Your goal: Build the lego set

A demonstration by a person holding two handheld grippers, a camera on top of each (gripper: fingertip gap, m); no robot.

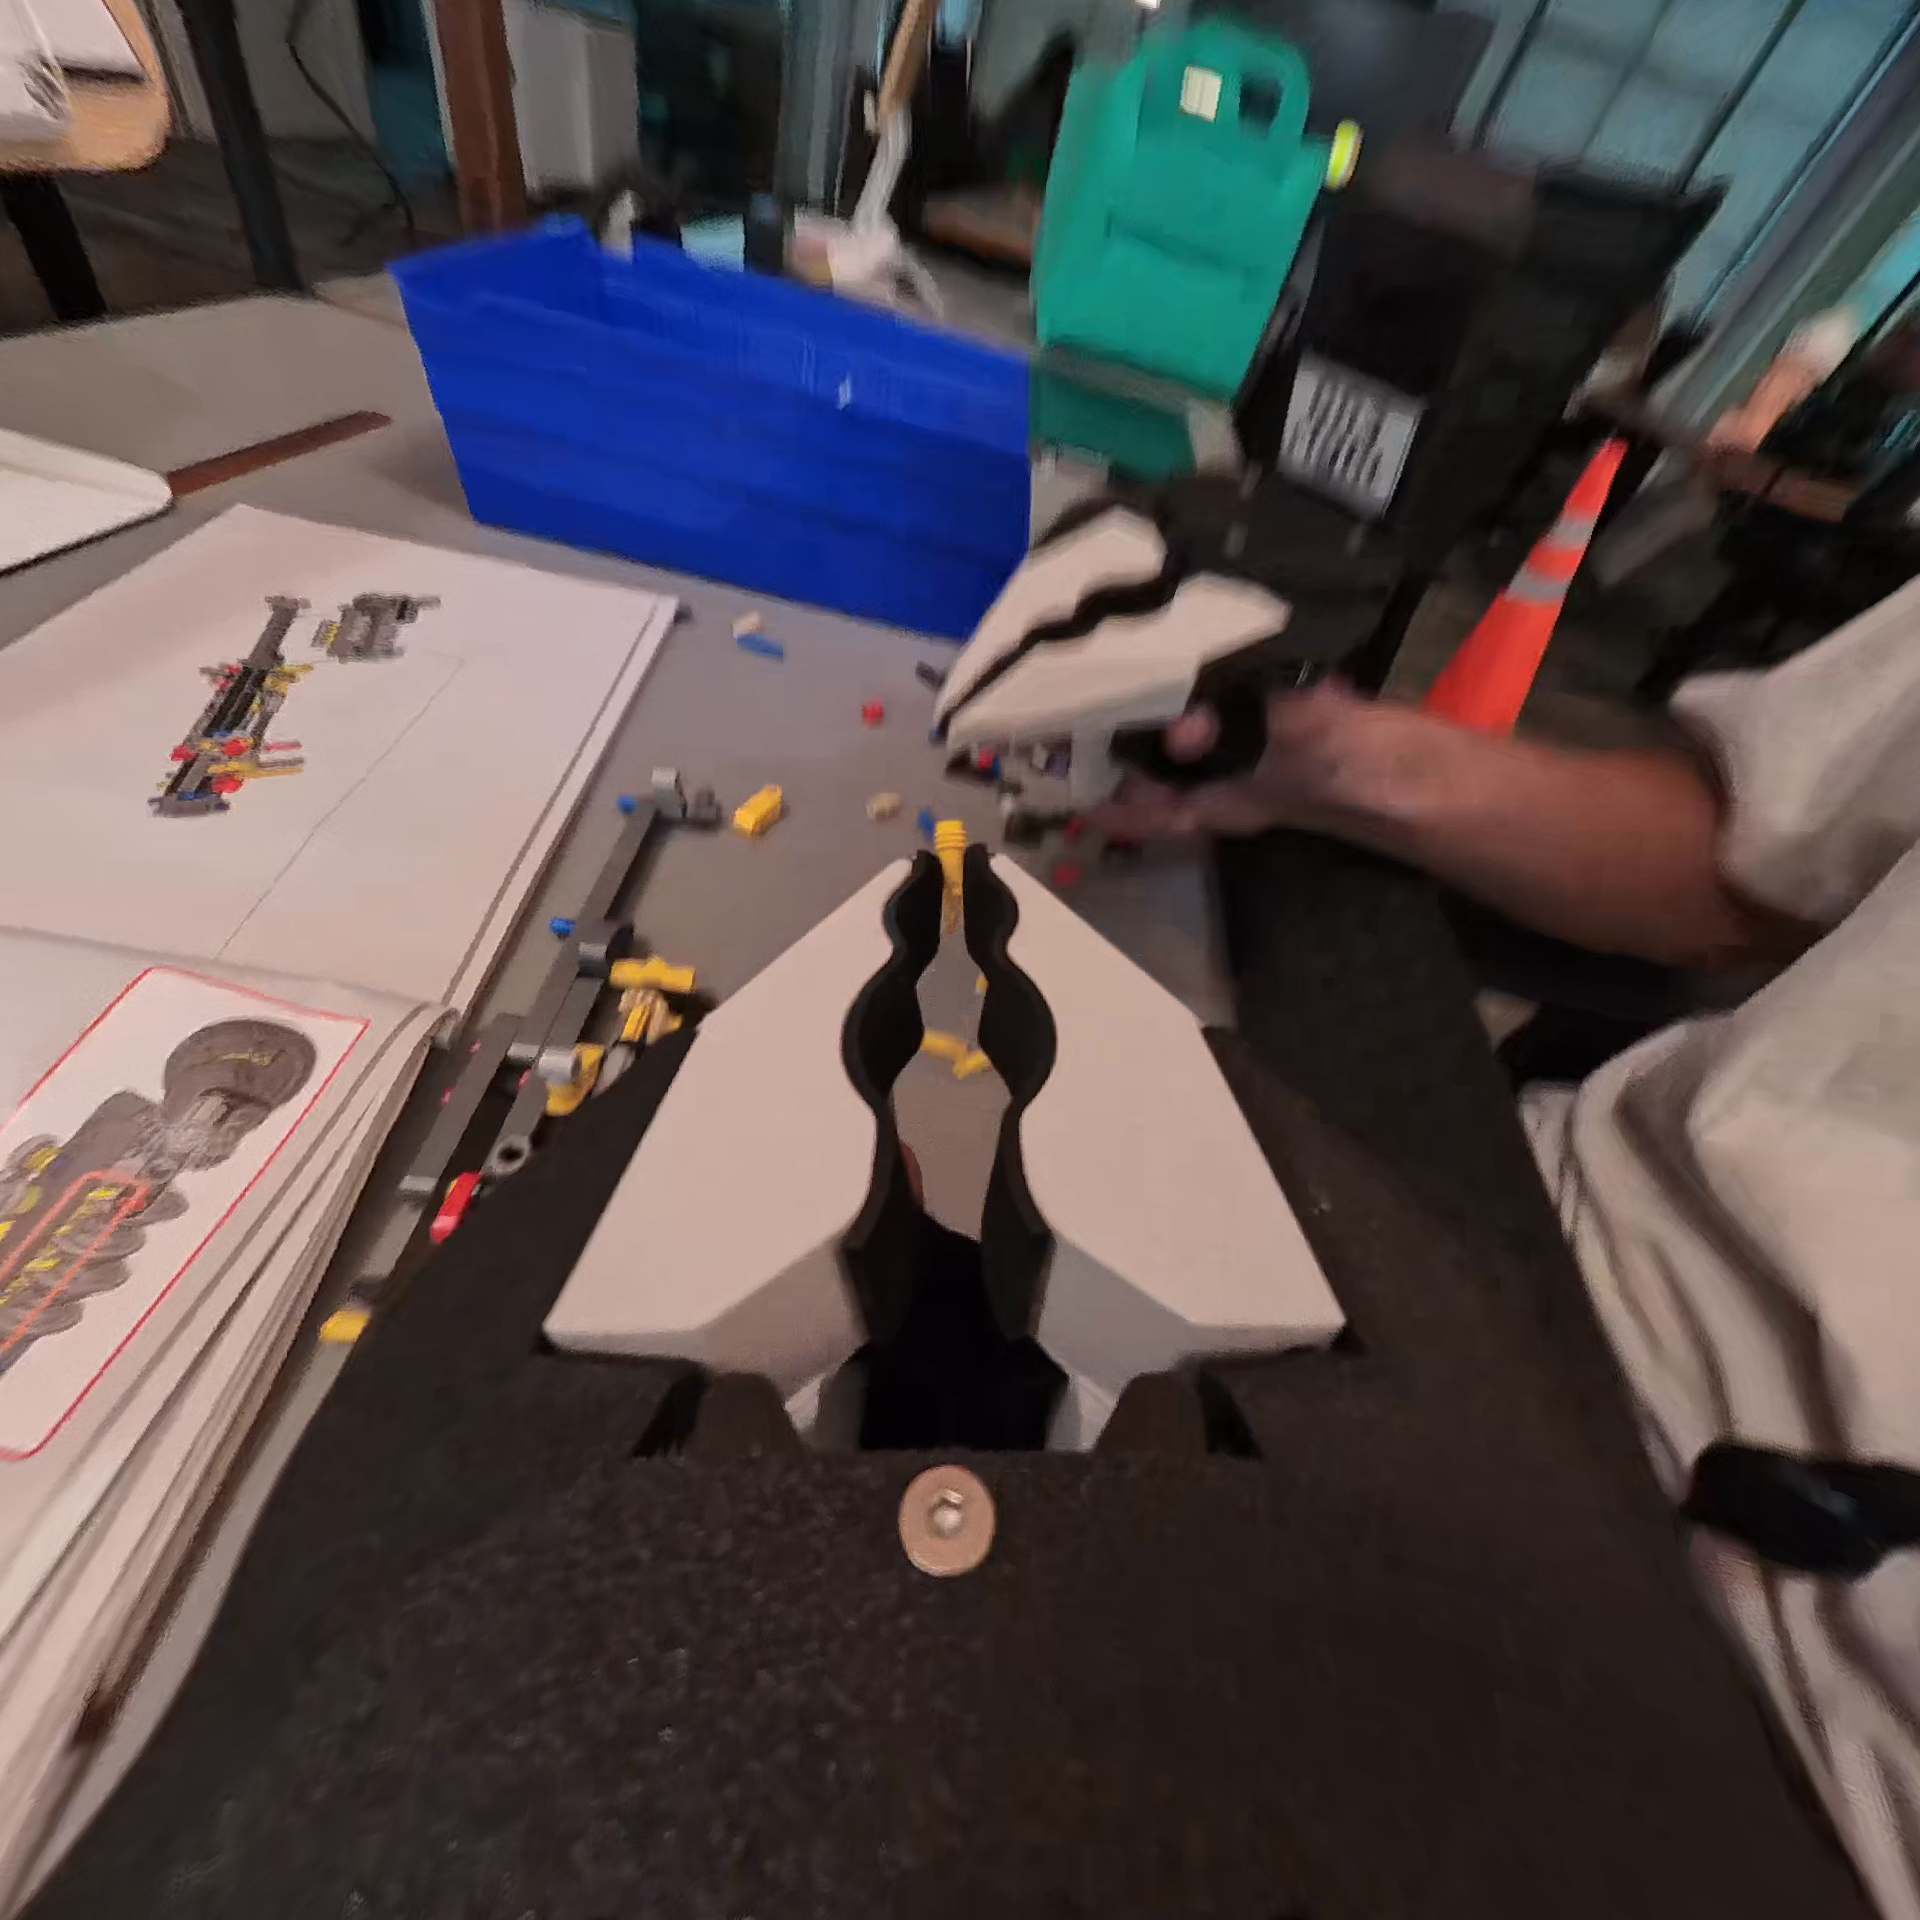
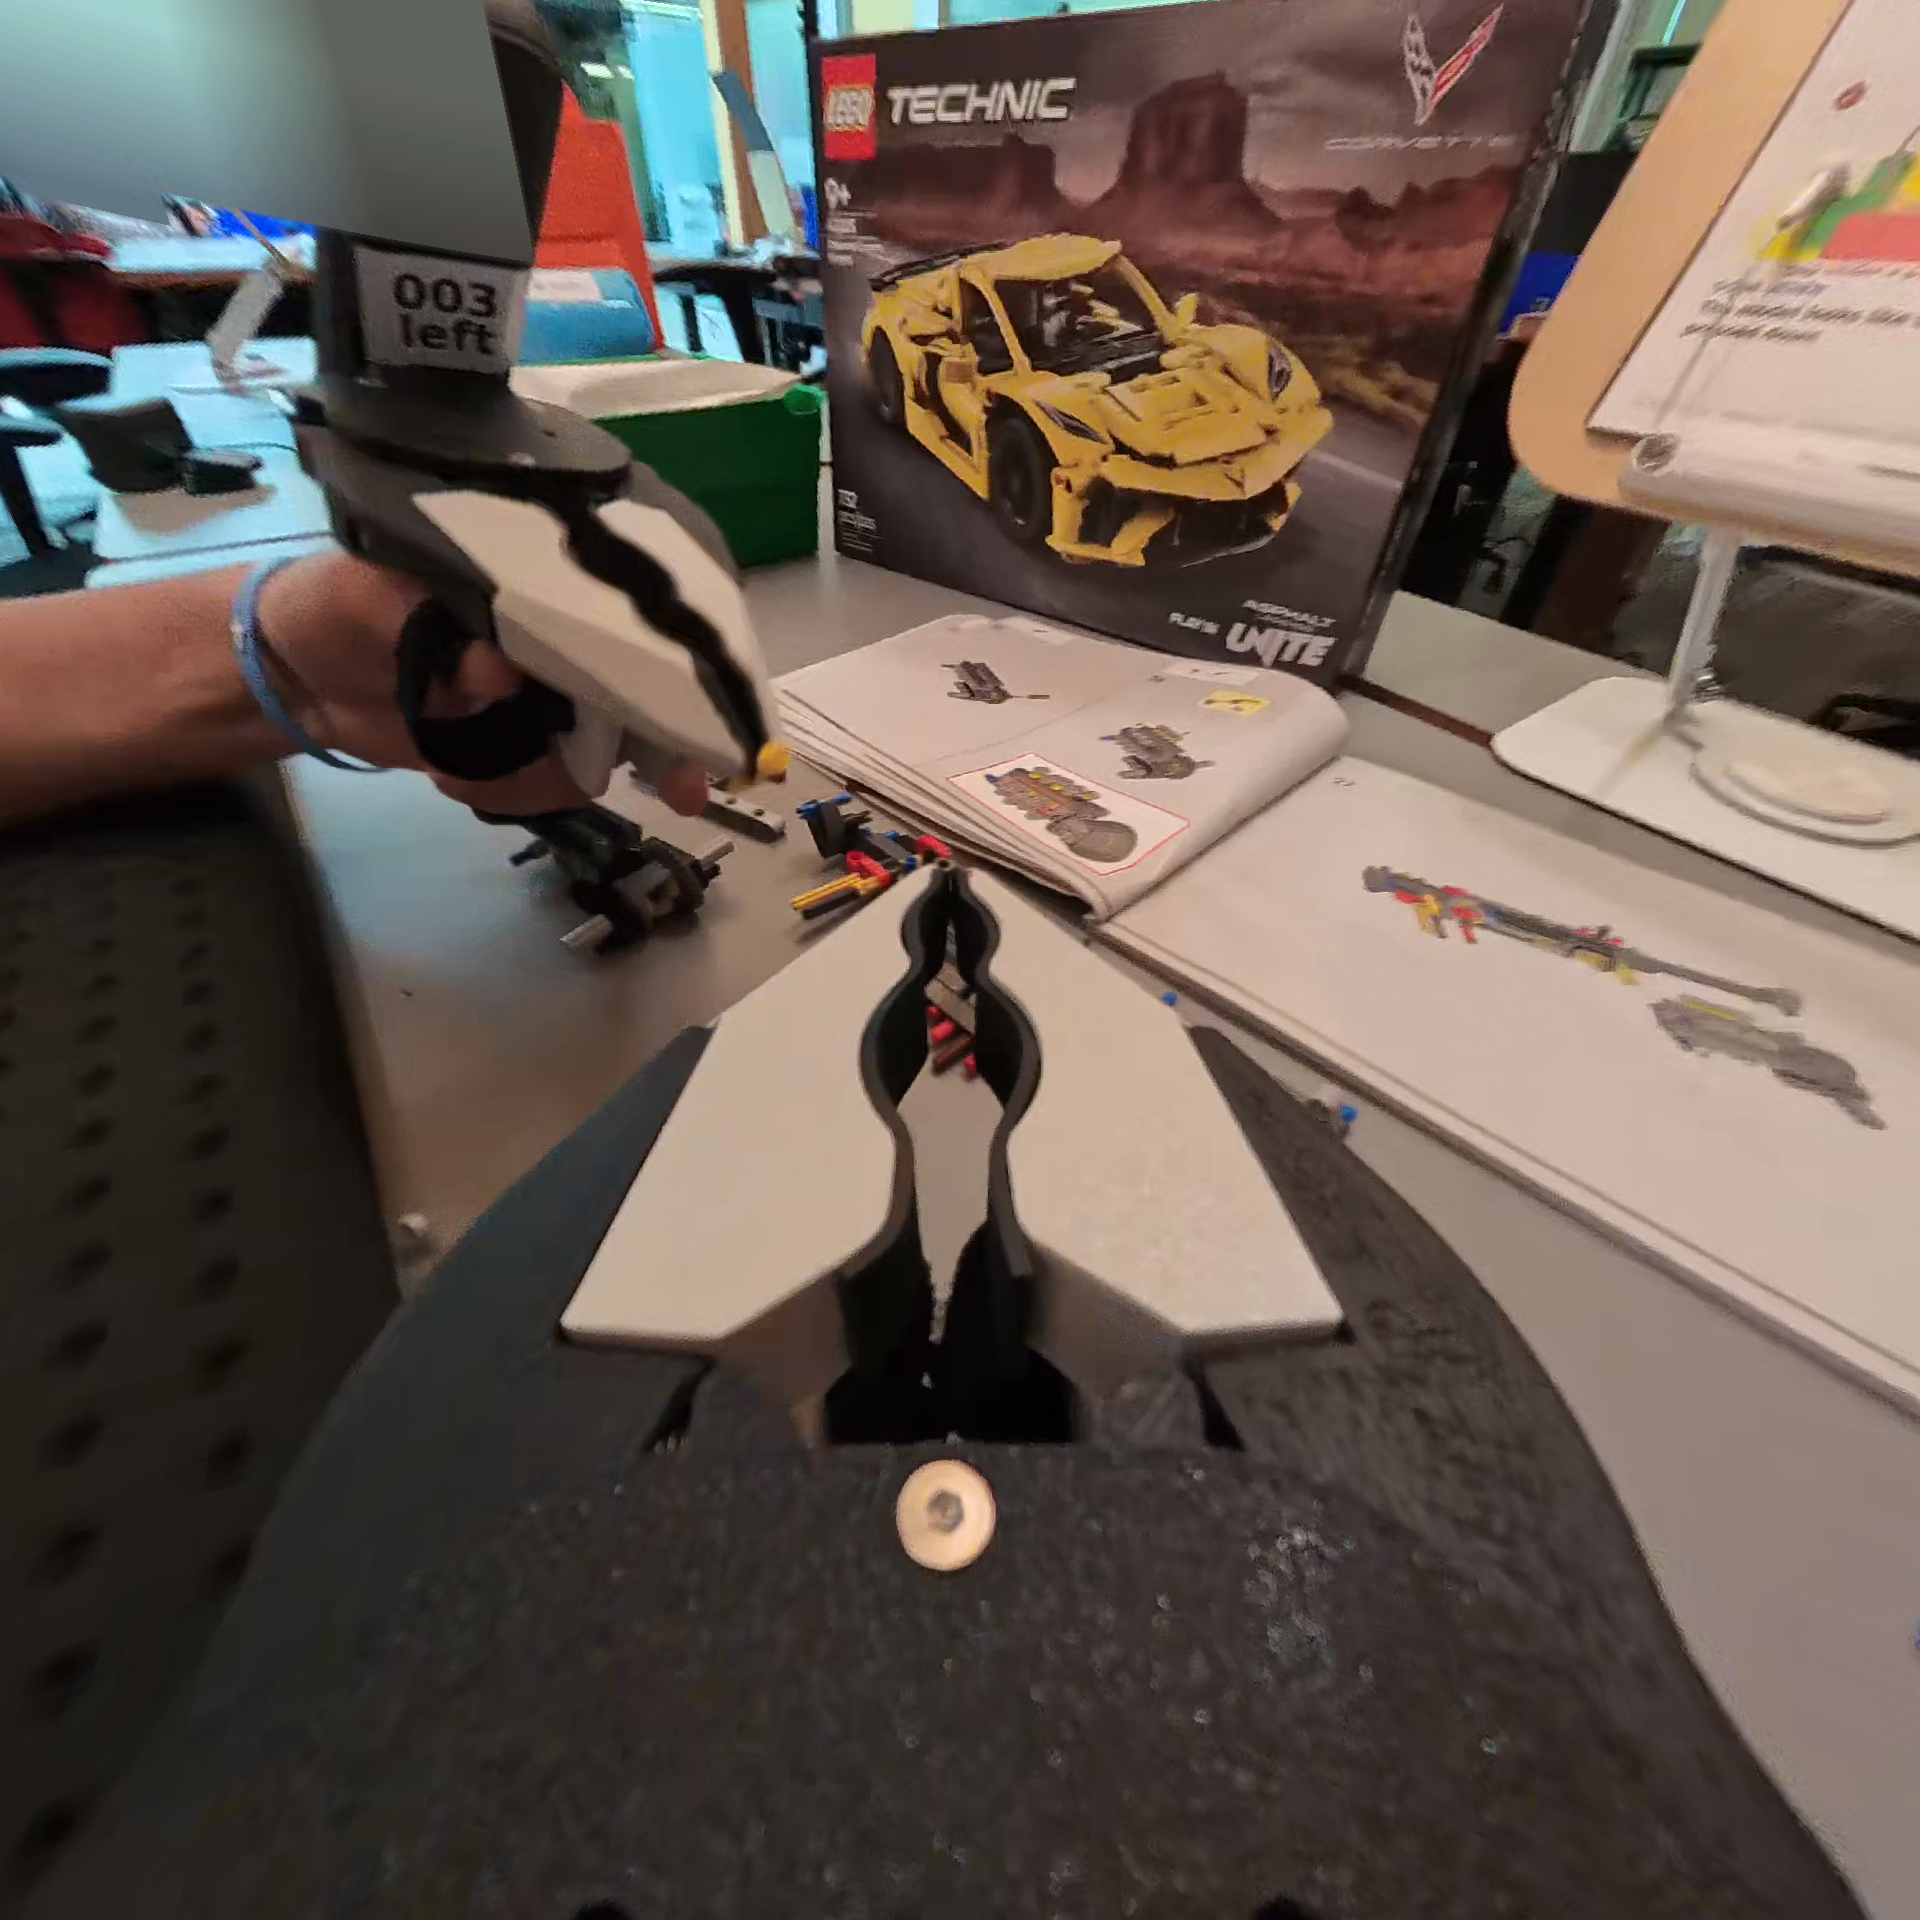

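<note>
left gripper (image 1: 949,858) pinches yellow pin (image 1: 948,844) | right gripper (image 2: 943,875) jaws pressed together, empty | keep pin straight; push slow

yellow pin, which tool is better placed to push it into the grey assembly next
Left. The left tool is already shut on the yellow pin and, in the right wrist view, hangs just above the grey assembly. The right tool is shut and looks empty.

Two grippers are showing: the left gripper (image 1: 950,868) and the right gripper (image 2: 943,881). One blue bin (image 1: 727,416), one orange cone (image 1: 1527,603), one set box (image 2: 1174,312) and one open booklet (image 2: 1060,748) are sitting around (loose pieces too blurred to count).
</note>
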